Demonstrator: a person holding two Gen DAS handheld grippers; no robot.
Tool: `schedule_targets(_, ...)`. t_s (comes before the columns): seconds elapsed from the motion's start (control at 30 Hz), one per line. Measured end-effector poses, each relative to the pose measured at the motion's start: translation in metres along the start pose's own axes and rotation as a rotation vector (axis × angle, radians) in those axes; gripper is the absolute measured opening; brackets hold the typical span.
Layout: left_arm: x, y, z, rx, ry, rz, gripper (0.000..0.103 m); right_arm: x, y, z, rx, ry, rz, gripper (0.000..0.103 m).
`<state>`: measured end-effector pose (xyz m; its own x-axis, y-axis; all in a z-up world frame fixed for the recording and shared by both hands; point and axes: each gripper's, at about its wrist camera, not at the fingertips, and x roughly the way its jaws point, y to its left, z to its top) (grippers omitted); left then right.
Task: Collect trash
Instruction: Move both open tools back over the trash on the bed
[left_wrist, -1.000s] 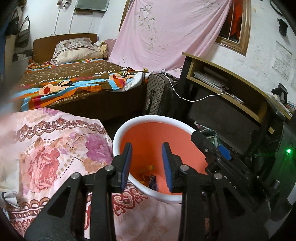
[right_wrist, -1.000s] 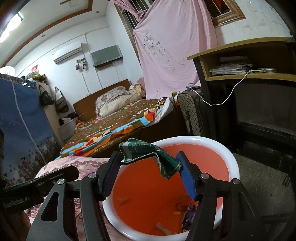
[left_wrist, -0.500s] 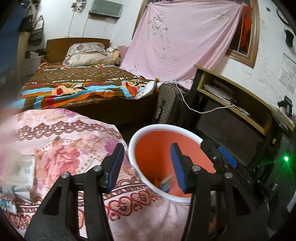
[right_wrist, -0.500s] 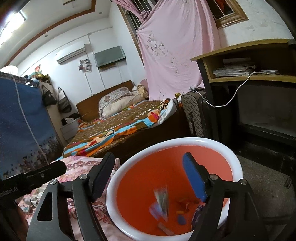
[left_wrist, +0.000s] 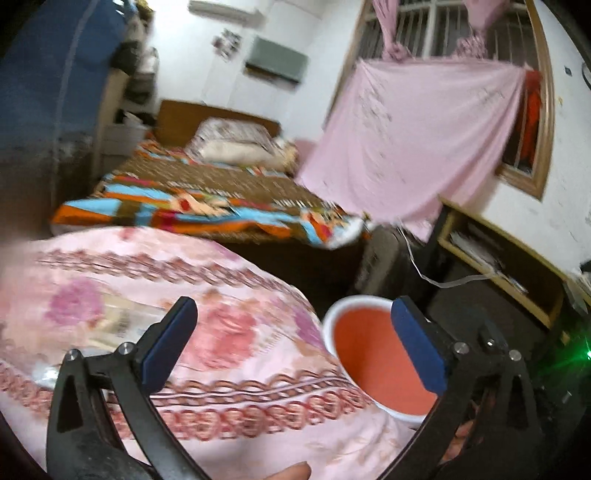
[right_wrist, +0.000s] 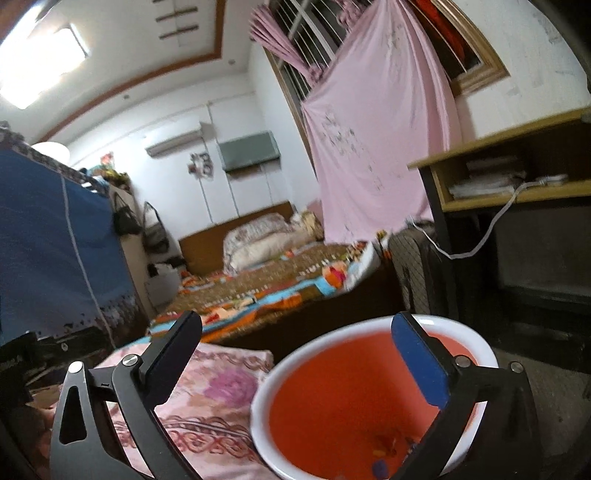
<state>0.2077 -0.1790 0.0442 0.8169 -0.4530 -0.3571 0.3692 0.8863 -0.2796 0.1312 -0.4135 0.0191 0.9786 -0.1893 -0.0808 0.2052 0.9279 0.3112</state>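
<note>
A round bin (right_wrist: 369, 402), white outside and orange inside, stands beside a bed with a pink floral cover (left_wrist: 229, 332). Small scraps of trash (right_wrist: 384, 450) lie at its bottom. My right gripper (right_wrist: 295, 365) hangs just above the bin's near rim; its jaws are opening wide with nothing between them. My left gripper (left_wrist: 291, 343) is over the pink cover, left of the bin (left_wrist: 373, 354); its jaws are opening too, with nothing in them. Blurred pale litter (left_wrist: 122, 325) lies on the cover beyond its left finger.
A second bed with a colourful blanket (left_wrist: 207, 206) lies behind. A dark suitcase (right_wrist: 417, 273) and a wooden desk (right_wrist: 517, 173) with a white cable stand to the right. A pink sheet (left_wrist: 413, 147) hangs over the window. A blue cloth (right_wrist: 48, 236) hangs at left.
The green cloth scrap left my right gripper and fell into the bin. Both grippers opened wide. My left gripper swung left from over the bin to over the pink cover.
</note>
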Motion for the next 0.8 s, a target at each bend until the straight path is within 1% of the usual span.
schedule_targets(0.1,-0.019,0.012,0.000,-0.001,-0.058,0.056,0.092,-0.008,0.009,0.003,-0.021,-0.034,0.017,0.103)
schedule_targets(0.3,-0.053,0.031,0.000,0.011,-0.143,0.131,0.092,-0.026,0.034,0.013,-0.067,-0.105,0.039,0.103)
schedule_targets(0.37,-0.065,0.039,0.000,0.008,-0.170,0.154,0.092,-0.031,0.046,0.015,-0.090,-0.122,0.060,0.103)
schedule_targets(0.7,-0.119,0.085,0.000,-0.016,-0.259,0.270,0.092,-0.046,0.104,0.017,-0.153,-0.127,0.187,0.103)
schedule_targets(0.8,-0.133,0.097,0.000,-0.005,-0.291,0.310,0.092,-0.051,0.122,0.013,-0.173,-0.130,0.225,0.103)
